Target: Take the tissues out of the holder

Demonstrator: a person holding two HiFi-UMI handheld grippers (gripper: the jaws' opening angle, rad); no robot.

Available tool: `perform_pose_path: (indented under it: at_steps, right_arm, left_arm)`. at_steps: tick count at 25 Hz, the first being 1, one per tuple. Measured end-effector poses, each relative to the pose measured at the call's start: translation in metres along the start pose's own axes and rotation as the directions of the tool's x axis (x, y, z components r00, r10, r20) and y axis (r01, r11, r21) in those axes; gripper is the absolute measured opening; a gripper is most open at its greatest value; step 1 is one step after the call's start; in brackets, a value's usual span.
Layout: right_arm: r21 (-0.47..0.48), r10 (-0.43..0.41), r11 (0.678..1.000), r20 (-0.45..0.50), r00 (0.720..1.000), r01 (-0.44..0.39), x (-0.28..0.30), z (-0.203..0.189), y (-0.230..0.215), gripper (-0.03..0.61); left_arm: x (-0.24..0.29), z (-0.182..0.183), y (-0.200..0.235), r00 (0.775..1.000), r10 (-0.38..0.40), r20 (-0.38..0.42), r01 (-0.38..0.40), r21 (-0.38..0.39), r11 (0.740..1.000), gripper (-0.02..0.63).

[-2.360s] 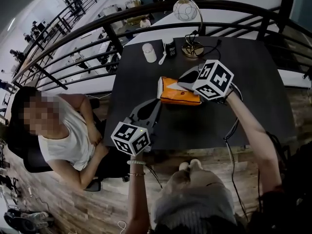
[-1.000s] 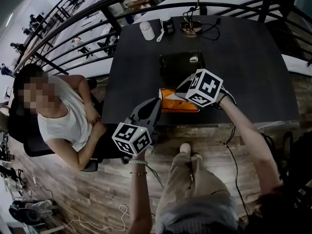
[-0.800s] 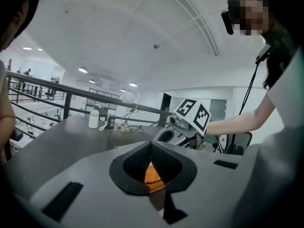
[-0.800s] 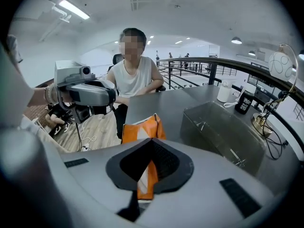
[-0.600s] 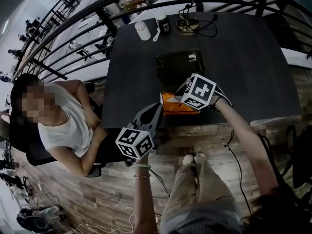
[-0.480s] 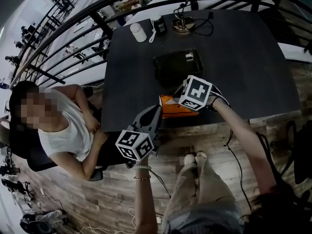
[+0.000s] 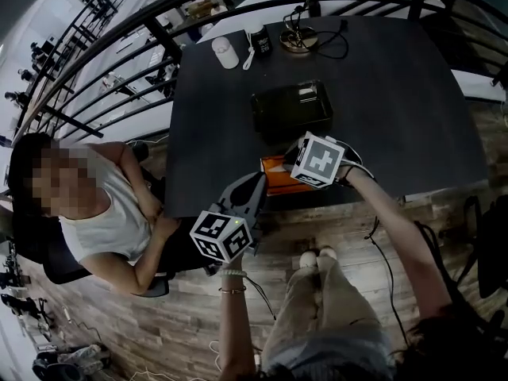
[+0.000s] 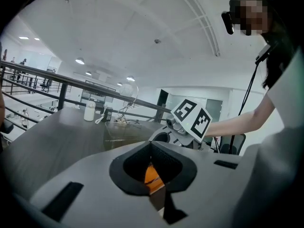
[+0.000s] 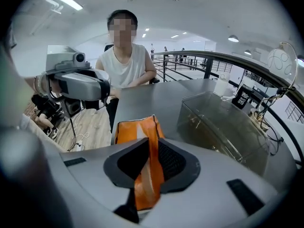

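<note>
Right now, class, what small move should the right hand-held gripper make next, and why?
Probably move the orange tissue pack slightly inward from the table edge and release: the right hand-held gripper grips it, already out of the clear holder, near the edge.

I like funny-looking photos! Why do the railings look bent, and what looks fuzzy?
Head view: the wide lens bows the railing and darkens the corners. Right gripper view: the grey right claw is a bit fuzzy up close, the orange tissue pack it pinches looks sharp, and the clear holder shines with reflections.
</note>
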State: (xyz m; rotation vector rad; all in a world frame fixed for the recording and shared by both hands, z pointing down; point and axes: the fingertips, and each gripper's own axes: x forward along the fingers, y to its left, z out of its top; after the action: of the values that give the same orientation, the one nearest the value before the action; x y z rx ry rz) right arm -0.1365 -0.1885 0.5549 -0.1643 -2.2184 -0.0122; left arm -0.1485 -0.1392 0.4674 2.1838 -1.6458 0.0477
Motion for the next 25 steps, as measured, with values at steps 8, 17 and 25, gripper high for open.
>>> perform_pose_path:
  at_steps: [8,17,25]
  right_arm:
    - [0.154,-0.081,0.987,0.260,0.962,0.042,-0.039,0.024,0.007,0.085]
    - [0.293,-0.238,0.953,0.577,0.781,0.075,-0.116,0.064,0.025,0.014]
    - [0.342,-0.332,0.933,0.702,0.630,0.111,-0.168,0.077,0.051,0.012]
  left_arm:
    - [-0.010,0.024,-0.011,0.998,-0.025,0.056,0.023,0.033,0.999,0.008]
    - [-0.021,0.067,-0.044,0.984,-0.081,0.159,0.061,0.123,0.990,0.008]
    - [-0.034,0.082,-0.067,0.974,-0.109,0.198,0.074,0.177,0.981,0.008]
